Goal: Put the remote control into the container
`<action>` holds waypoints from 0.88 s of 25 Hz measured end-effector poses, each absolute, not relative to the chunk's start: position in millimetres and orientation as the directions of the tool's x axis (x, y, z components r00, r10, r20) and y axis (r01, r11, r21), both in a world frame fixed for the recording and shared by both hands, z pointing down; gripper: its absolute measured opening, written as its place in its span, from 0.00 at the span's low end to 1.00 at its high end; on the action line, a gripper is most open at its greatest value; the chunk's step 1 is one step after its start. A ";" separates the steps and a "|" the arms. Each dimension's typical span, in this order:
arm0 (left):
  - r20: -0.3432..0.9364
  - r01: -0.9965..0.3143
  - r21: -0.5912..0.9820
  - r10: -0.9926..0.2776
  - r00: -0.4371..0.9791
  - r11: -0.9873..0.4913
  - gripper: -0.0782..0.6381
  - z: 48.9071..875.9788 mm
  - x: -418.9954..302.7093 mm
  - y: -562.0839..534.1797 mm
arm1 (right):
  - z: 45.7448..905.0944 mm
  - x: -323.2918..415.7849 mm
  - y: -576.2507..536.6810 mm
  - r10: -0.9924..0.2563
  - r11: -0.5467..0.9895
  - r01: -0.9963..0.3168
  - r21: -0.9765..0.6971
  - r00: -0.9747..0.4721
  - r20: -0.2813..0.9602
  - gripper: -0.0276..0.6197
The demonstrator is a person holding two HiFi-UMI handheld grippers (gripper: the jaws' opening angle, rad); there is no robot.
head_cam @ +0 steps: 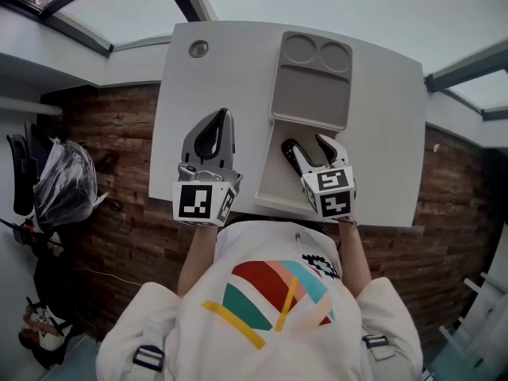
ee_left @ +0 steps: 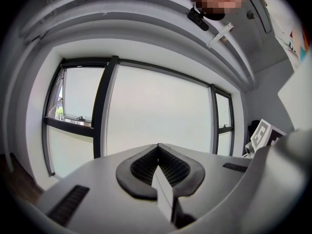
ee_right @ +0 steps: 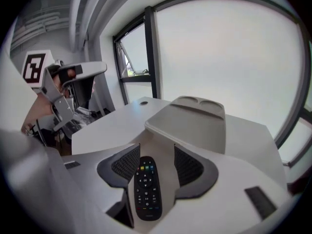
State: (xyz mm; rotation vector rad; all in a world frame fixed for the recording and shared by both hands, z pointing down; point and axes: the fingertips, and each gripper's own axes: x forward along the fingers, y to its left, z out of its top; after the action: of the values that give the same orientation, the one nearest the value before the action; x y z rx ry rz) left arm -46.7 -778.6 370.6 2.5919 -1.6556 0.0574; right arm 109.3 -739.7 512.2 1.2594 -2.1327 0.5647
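The black remote control (ee_right: 146, 189) lies flat on the white near part of the container (head_cam: 274, 182), buttons up. My right gripper (ee_right: 157, 147) is open, one jaw on each side of the remote, the left pad close to it and a gap on the right. In the head view the right gripper (head_cam: 308, 145) sits over the same white part, with the remote (head_cam: 294, 157) a dark strip by its left finger. The container's beige far part (head_cam: 311, 86) has two round recesses. My left gripper (head_cam: 221, 117) rests on the table to the left, shut and holding nothing (ee_left: 158, 146).
The white table (head_cam: 381, 117) has a round cable hole (head_cam: 198, 49) at its far left corner. Windows run beyond the table's far edge. A dark bag (head_cam: 67, 182) lies on the brick-patterned floor to the left. The left gripper's marker cube (ee_right: 36, 67) shows in the right gripper view.
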 end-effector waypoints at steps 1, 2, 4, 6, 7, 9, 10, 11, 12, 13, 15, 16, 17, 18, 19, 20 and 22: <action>0.063 -0.904 0.031 -0.902 0.427 -0.426 0.12 368.1 -44.9 -778.8 | 503.6 111.2 -742.9 -0.647 0.457 -0.886 -0.076 -0.389 0.656 0.39; 0.058 -0.901 0.025 -0.899 0.434 -0.433 0.12 364.7 -43.5 -778.9 | 493.6 113.2 -746.1 -0.662 0.450 -0.889 -0.091 -0.400 0.634 0.39; 0.038 -0.897 0.013 -0.897 0.441 -0.441 0.12 354.2 -42.1 -780.6 | 469.3 117.1 -754.1 -0.698 0.439 -0.892 -0.111 -0.416 0.583 0.39; 0.008 -0.896 -0.001 -0.896 0.445 -0.445 0.12 340.7 -40.8 -783.9 | 440.4 119.3 -761.2 -0.735 0.448 -0.887 -0.110 -0.436 0.519 0.39; -0.008 -0.894 -0.007 -0.894 0.448 -0.448 0.12 333.9 -39.5 -785.4 | 425.4 120.5 -763.8 -0.757 0.451 -0.886 -0.105 -0.442 0.481 0.39; -0.037 -0.890 -0.017 -0.889 0.457 -0.456 0.12 321.1 -35.3 -787.4 | 397.1 124.1 -767.6 -0.804 0.438 -0.895 -0.089 -0.434 0.406 0.31; -0.052 -0.887 -0.021 -0.886 0.462 -0.461 0.12 315.3 -33.0 -788.2 | 384.3 126.6 -769.1 -0.828 0.423 -0.903 -0.076 -0.420 0.372 0.24; -0.066 -0.885 -0.025 -0.882 0.466 -0.465 0.12 309.7 -30.5 -788.9 | 372.2 129.4 -770.4 -0.851 0.405 -0.912 -0.063 -0.401 0.338 0.16; -0.080 -0.882 -0.028 -0.879 0.470 -0.470 0.12 304.4 -27.9 -789.6 | 360.6 132.5 -771.5 -0.872 0.386 -0.921 -0.054 -0.383 0.305 0.07; -0.092 -0.880 -0.031 -0.875 0.475 -0.474 0.12 299.4 -25.2 -790.0 | 349.3 135.5 -772.1 -0.889 0.368 -0.928 -0.055 -0.369 0.272 0.05; -0.113 -0.875 -0.036 -0.868 0.483 -0.482 0.12 290.4 -20.1 -790.0 | 328.7 140.2 -771.5 -0.909 0.350 -0.932 -0.091 -0.361 0.207 0.05; -0.123 -0.873 -0.039 -0.865 0.487 -0.486 0.12 286.5 -18.0 -789.7 | 319.8 141.7 -770.8 -0.914 0.349 -0.930 -0.116 -0.365 0.177 0.05; -0.132 -0.871 -0.041 -0.862 0.490 -0.490 0.12 282.7 -16.2 -789.5 | 312.1 143.0 -770.1 -0.917 0.349 -0.927 -0.135 -0.368 0.152 0.05; -0.141 -0.869 -0.043 -0.858 0.493 -0.493 0.12 279.2 -14.5 -789.2 | 305.7 144.4 -769.4 -0.921 0.349 -0.926 -0.142 -0.367 0.133 0.05; -0.151 -0.867 -0.044 -0.855 0.497 -0.496 0.12 275.6 -12.6 -789.1 | 300.6 146.1 -768.5 -0.924 0.346 -0.928 -0.137 -0.362 0.119 0.05; -0.161 -0.864 -0.047 -0.850 0.501 -0.500 0.12 272.4 -10.6 -789.0 | 296.9 148.2 -767.4 -0.929 0.339 -0.933 -0.123 -0.353 0.112 0.05; -0.164 -0.859 -0.056 -0.844 0.511 -0.509 0.12 269.2 -7.3 -789.0 | 292.2 152.9 -764.3 -0.938 0.321 -0.943 -0.086 -0.329 0.107 0.05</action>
State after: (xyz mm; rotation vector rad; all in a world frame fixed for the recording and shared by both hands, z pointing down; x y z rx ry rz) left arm -7.3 -789.0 269.2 2.8419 -1.6101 -0.1890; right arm 152.9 -764.3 292.2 1.7975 -2.5227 0.2048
